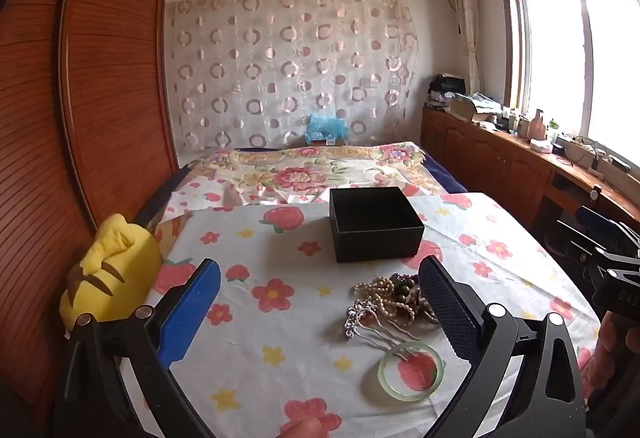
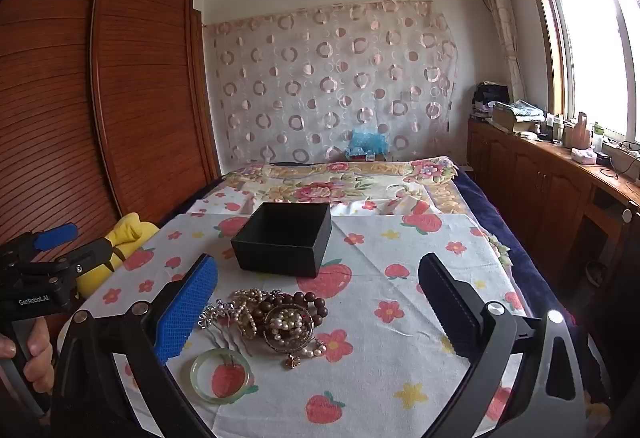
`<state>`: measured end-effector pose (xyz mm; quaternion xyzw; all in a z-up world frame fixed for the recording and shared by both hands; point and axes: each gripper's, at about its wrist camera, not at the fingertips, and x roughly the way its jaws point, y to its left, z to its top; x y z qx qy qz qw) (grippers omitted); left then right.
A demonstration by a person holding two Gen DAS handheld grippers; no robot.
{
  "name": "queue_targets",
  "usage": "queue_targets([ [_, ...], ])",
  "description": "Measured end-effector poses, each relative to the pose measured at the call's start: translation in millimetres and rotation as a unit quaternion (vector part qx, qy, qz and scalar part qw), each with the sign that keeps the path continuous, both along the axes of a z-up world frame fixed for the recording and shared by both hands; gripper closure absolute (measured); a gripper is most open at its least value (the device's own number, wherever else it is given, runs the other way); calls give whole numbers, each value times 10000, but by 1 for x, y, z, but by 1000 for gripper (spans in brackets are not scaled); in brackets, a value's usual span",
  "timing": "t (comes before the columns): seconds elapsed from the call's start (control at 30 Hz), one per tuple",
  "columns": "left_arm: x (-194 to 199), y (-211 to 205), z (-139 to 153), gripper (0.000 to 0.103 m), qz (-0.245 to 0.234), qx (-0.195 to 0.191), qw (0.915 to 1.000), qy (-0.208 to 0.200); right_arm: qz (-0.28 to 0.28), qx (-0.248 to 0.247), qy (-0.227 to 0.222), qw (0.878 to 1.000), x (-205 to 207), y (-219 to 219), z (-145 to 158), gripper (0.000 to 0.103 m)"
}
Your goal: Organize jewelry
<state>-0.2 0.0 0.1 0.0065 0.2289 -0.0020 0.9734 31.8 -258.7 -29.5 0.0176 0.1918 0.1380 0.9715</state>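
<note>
An open, empty black box point(image 1: 375, 222) stands on the flowered cloth; it also shows in the right wrist view point(image 2: 285, 240). In front of it lies a heap of jewelry point(image 2: 276, 318): pearl strands, dark wooden beads, a silver hair comb point(image 1: 362, 320) and a pale green jade bangle point(image 1: 411, 371), also seen in the right wrist view point(image 2: 221, 375). My left gripper point(image 1: 320, 304) is open and empty, left of the heap. My right gripper point(image 2: 320, 306) is open and empty, with the heap between its fingers, nearer the blue finger.
A yellow plush toy point(image 1: 110, 276) lies at the cloth's left edge by the wooden wardrobe point(image 1: 100, 78). A flowered quilt point(image 1: 304, 170) covers the bed behind the box. A cluttered wooden counter point(image 2: 560, 174) runs under the window on the right.
</note>
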Motion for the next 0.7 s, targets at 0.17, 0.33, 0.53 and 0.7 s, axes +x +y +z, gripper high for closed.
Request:
queue_targets([
  [0.17,1,1,-1,7,5,-5,10000,27,10,9,0,10000,0,0,0,2],
  [0.33,0,0,0,7,11,23,10000,-14,5,21,0,10000,0,0,0,2],
  [0.53,0,0,0,7,3,23,10000,-13,2,34,-3,10000,0,-1,0,2],
  [0.7,0,0,0,7,1,24,10000,-10,10,26,-10,10000,0,0,0,2],
])
